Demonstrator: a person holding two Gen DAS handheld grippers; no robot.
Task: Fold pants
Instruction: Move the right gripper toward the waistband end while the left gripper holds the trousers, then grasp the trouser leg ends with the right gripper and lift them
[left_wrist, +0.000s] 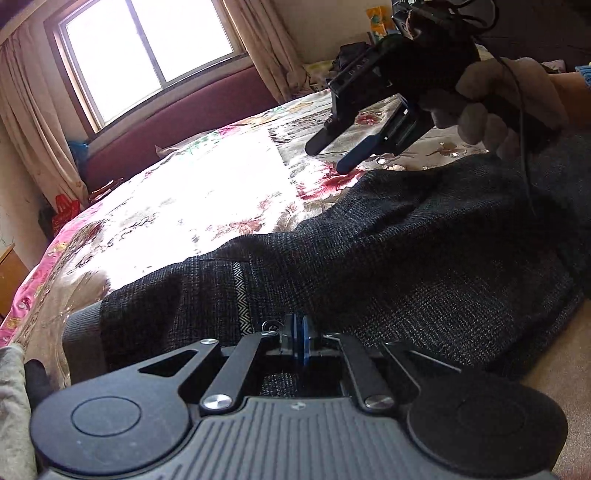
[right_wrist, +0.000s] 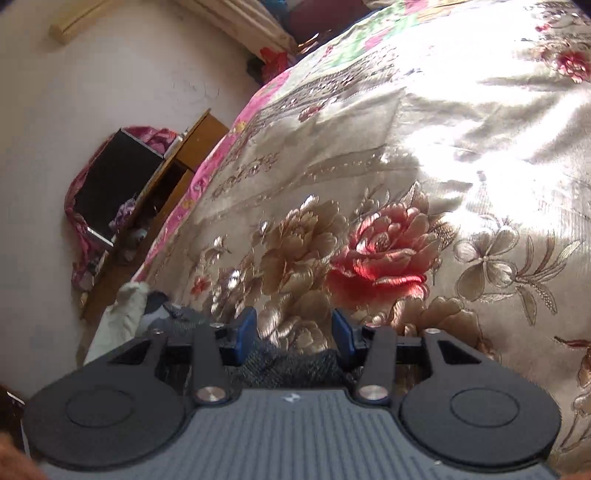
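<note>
Dark tweed pants (left_wrist: 406, 251) lie on the floral bedspread (left_wrist: 207, 192). Left gripper (left_wrist: 298, 334) is clamped on the waistband end, right gripper (right_wrist: 294, 334) hangs open above, so it probably needs a grab next.

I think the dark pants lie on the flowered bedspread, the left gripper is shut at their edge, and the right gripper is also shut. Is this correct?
Not entirely. The right gripper is open: the right wrist view shows its blue jaws standing well apart, with nothing between them. The rest holds: the dark pants lie on the flowered bedspread, and the left gripper is shut at their edge.
</note>
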